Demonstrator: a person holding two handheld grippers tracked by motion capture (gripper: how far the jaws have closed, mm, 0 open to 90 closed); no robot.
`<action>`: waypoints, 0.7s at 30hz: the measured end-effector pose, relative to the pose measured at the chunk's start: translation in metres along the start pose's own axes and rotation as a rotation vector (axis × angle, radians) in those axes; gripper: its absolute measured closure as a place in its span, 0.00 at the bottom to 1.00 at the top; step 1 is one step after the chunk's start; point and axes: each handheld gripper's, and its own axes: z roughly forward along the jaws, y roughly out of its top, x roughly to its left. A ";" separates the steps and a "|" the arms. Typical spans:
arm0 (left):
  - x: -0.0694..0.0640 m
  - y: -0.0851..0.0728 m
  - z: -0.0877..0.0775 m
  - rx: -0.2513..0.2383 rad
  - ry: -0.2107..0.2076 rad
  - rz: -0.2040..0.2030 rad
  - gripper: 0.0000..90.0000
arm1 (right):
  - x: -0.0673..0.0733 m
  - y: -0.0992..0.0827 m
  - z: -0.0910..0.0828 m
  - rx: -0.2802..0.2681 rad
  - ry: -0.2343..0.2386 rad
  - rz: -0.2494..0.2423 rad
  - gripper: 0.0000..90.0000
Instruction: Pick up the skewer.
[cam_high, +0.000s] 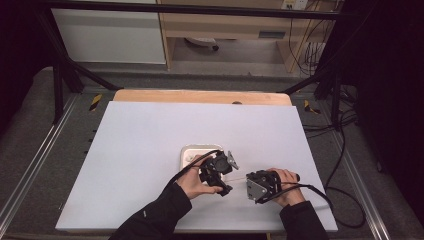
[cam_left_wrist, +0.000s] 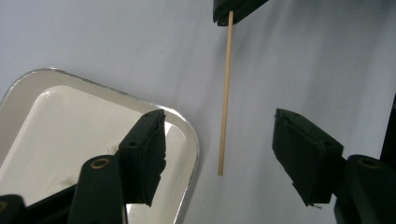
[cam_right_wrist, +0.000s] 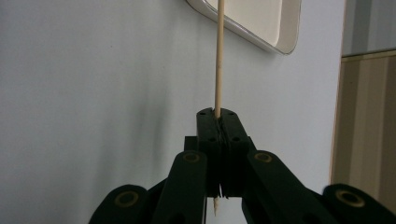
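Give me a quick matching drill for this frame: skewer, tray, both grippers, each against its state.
Things:
1. wooden skewer
2. white tray
3. left gripper
4. right gripper

States:
A. jaws spread, nothing between them gripped
B. lying flat on the white table top
C. jaws shut
D. pinched near one end, the rest sticking out free

Pairs: 1-D, 2-B, 3-A, 4-C

The left gripper (cam_left_wrist: 219, 161) hangs above the pale grey tabletop (cam_left_wrist: 93, 37) with its two black jaws wide apart. A thin, light wooden stick (cam_left_wrist: 225, 98) runs between them, its free end near the gap; the right gripper (cam_left_wrist: 229, 11) clamps its far end. A glossy white rounded-corner tray (cam_left_wrist: 56, 126) lies under the left-hand jaw
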 end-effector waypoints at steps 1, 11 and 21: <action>0.000 0.001 0.001 0.006 0.005 0.006 0.42 | 0.000 0.001 0.000 -0.003 0.002 -0.006 0.99; -0.003 0.003 0.008 0.037 0.012 0.020 0.84 | -0.001 0.001 -0.001 0.005 0.003 -0.019 0.99; -0.005 0.003 0.010 0.060 0.007 0.037 0.93 | 0.001 0.002 0.000 0.011 0.013 -0.025 0.99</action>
